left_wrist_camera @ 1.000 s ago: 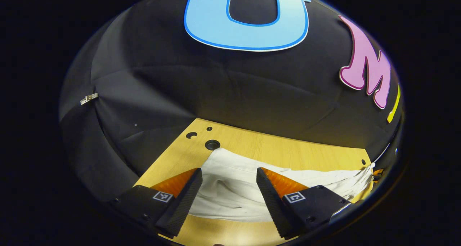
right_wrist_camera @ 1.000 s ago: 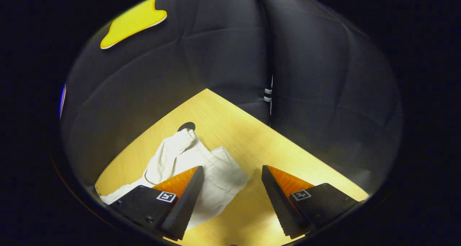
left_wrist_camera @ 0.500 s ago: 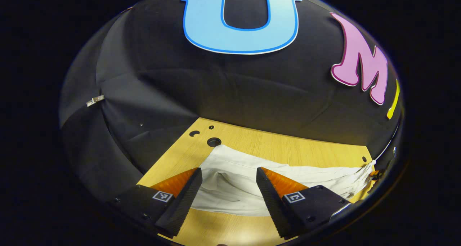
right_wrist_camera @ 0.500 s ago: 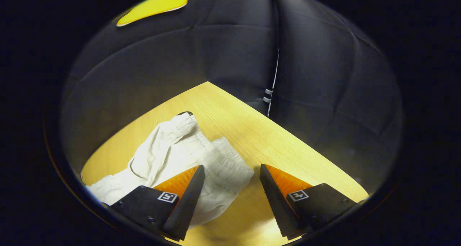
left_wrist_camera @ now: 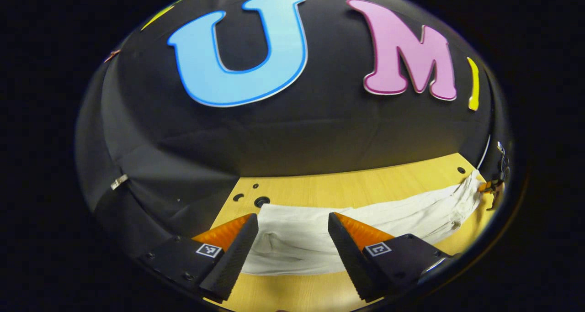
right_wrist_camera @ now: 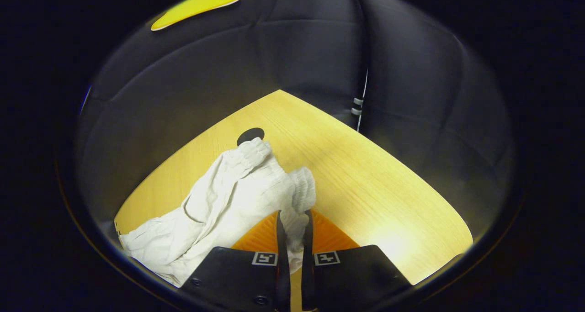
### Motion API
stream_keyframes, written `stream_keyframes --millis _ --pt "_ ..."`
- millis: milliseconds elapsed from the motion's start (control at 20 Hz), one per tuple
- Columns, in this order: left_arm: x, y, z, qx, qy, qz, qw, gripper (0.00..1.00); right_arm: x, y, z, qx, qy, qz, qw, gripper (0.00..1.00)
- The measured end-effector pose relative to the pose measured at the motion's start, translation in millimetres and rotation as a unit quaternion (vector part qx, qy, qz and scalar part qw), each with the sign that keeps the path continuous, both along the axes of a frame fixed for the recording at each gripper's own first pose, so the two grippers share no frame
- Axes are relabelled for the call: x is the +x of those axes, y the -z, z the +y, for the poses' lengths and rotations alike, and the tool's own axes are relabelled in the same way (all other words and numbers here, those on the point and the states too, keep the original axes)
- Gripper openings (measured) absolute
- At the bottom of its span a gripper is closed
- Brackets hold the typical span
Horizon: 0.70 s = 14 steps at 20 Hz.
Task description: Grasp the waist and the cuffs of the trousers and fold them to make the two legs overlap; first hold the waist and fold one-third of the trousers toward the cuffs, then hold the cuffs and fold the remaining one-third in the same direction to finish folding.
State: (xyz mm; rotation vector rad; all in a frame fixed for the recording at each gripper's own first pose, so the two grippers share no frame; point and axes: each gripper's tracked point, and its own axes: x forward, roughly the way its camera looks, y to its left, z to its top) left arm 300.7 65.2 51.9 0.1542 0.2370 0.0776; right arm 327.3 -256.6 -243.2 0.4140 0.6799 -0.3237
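In the left gripper view the trousers (left_wrist_camera: 365, 223) lie on the counter (left_wrist_camera: 347, 188) as a band running from lower centre toward the right edge. The left tool (left_wrist_camera: 292, 252) sits at the bottom, one finger on each side of the band's near end. Holes in the counter (left_wrist_camera: 261, 201) lie just beyond that end.

In the right gripper view the trousers (right_wrist_camera: 219, 202) stretch from lower left to centre, below a hole (right_wrist_camera: 250, 135). The right tool (right_wrist_camera: 292, 239) at bottom centre pinches their waist (right_wrist_camera: 301, 188).
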Motion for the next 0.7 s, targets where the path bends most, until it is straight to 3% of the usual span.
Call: stream_keyframes --millis 150,350,700 --pt "-8 -8 -2 0.011 0.005 -0.009 1.0 0.98 2 -17 -2 -0.022 -0.005 -0.013 1.0 0.14" --pt "-21 -9 3 -0.013 0.01 -0.01 1.0 0.98 -1 -60 -2 -0.086 -0.038 -0.036 0.995 0.13" --pt "-42 4 50 -0.068 0.001 -0.004 0.998 0.98 4 -152 78 -0.076 -0.069 -0.124 0.987 0.14"
